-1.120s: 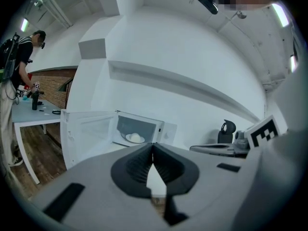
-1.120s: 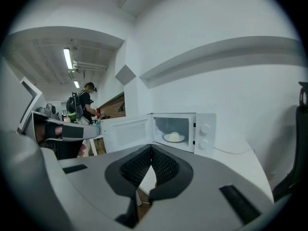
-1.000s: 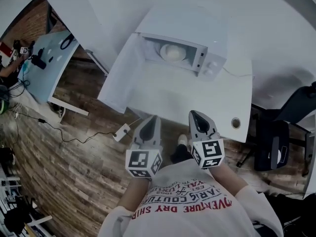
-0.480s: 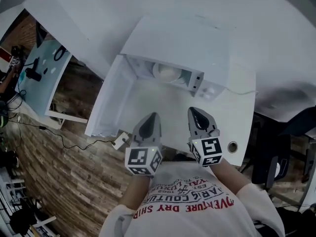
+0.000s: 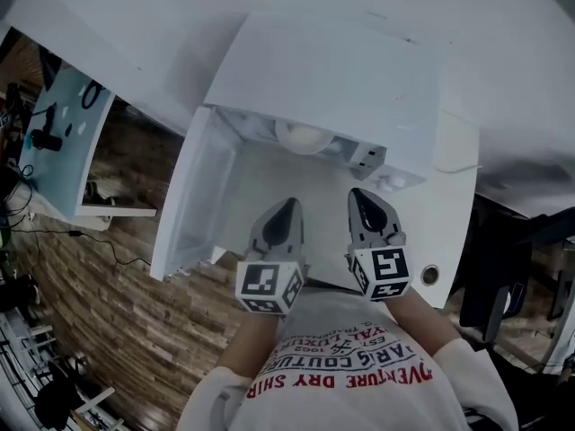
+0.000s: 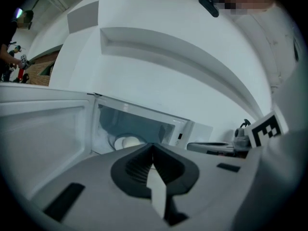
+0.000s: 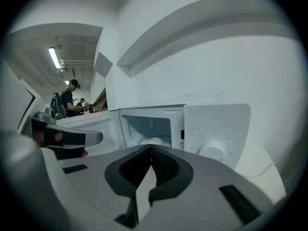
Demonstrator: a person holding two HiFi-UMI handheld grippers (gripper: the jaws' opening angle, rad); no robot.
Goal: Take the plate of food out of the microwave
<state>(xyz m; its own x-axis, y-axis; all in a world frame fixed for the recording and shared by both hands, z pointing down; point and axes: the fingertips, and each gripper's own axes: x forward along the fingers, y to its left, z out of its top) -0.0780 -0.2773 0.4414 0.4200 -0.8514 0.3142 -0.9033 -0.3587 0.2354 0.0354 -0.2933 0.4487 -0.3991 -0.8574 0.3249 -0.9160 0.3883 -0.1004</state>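
A white microwave stands on a white table with its door swung wide to the left. Inside it rests a white plate with a pale round food item, also visible in the left gripper view as the plate of food and in the right gripper view as the plate of food. My left gripper and right gripper hover side by side in front of the cavity, both shut and holding nothing, short of the plate.
The microwave's control panel with a dial sits right of the cavity. A round cable hole is in the table's right front. A second white desk stands to the left on the wooden floor. A person stands far off.
The microwave and table have come closer and lower in the head view. Both grippers now sit over the table in front of the open cavity, still shut.
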